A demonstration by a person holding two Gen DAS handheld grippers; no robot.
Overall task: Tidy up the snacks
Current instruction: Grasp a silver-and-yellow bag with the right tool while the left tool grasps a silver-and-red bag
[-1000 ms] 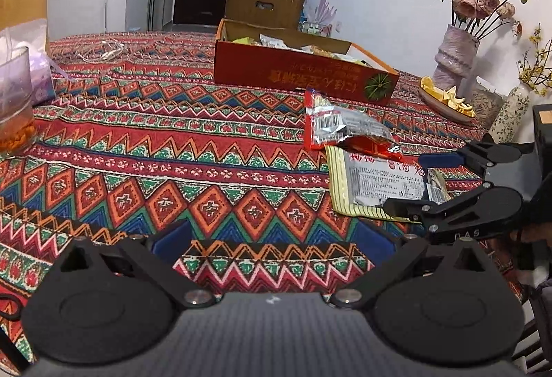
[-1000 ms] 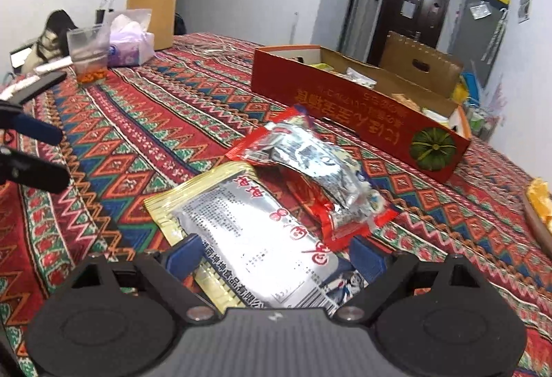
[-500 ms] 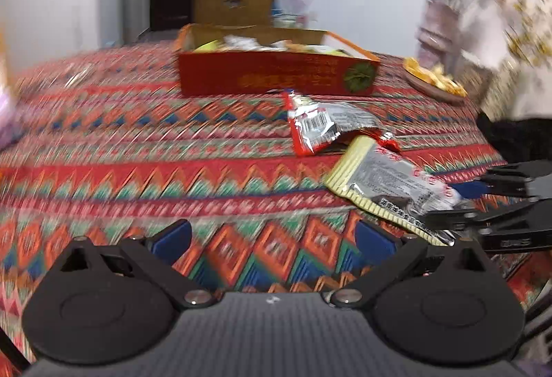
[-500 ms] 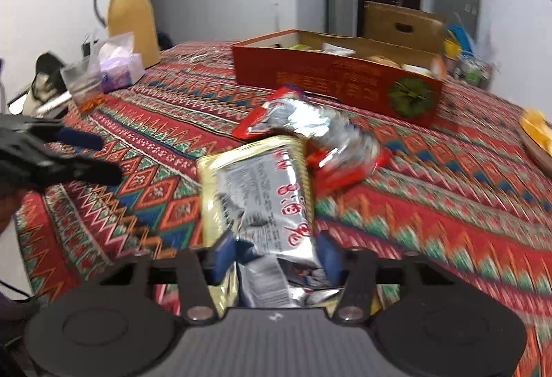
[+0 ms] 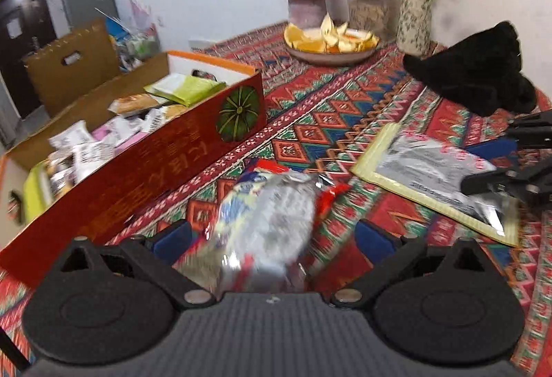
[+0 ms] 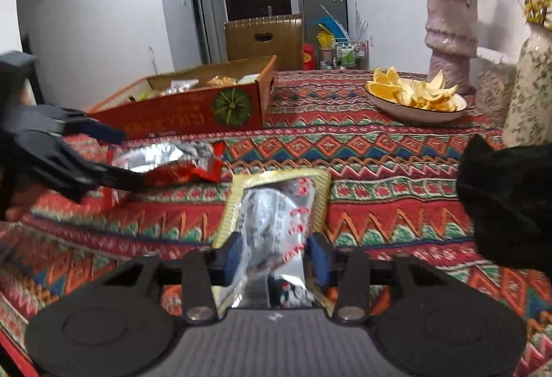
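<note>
— Where are the snacks?
— The gold-edged packet [image 6: 276, 218] is pinched in the right claw [image 6: 274, 258], whose jaws have just been opening a little. The red and silver packet [image 5: 265, 221] lies between the left claw's [image 5: 272, 237] spread jaws, not clamped.
— And the box?
— The red box [image 5: 145, 166] stands just left, on the desk [image 5: 331, 114].

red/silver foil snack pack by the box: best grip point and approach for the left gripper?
Take the red and silver pack at its near short end, coming in low along its length from the table edge. It lies flat and long toward the red box, puffy mid-body, so the flat end seal likely pinches best. The left gripper already straddles that end, open.
</note>
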